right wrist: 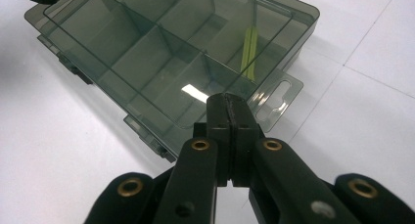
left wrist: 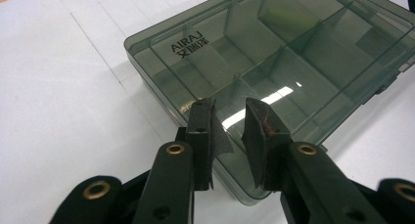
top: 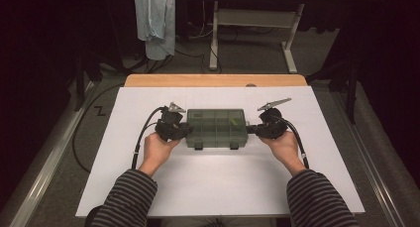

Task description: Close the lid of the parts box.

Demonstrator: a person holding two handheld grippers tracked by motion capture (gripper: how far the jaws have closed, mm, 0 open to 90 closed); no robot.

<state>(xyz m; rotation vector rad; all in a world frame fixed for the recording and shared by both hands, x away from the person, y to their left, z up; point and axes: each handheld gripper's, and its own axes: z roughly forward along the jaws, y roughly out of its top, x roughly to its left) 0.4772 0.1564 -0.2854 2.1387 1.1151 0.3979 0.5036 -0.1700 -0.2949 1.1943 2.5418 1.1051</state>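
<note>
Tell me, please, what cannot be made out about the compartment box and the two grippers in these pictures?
- Compartment box, high view: too small to tell the contents; the yellow-green piece in the right gripper view stays unidentifiable.
- Left gripper, left gripper view: jaws stand apart over the box corner; contact is hidden by the pads.
- Right gripper, right gripper view: shut jaws cover the box edge; touching cannot be told.
- Latches: state too small.

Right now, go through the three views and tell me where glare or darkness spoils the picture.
High view: the room around the white table is nearly black, and the box reads dim. Left gripper view: a bright streak of glare crosses the box lid. Right gripper view: a small white glare patch sits on the lid; both close views are otherwise evenly lit.
</note>
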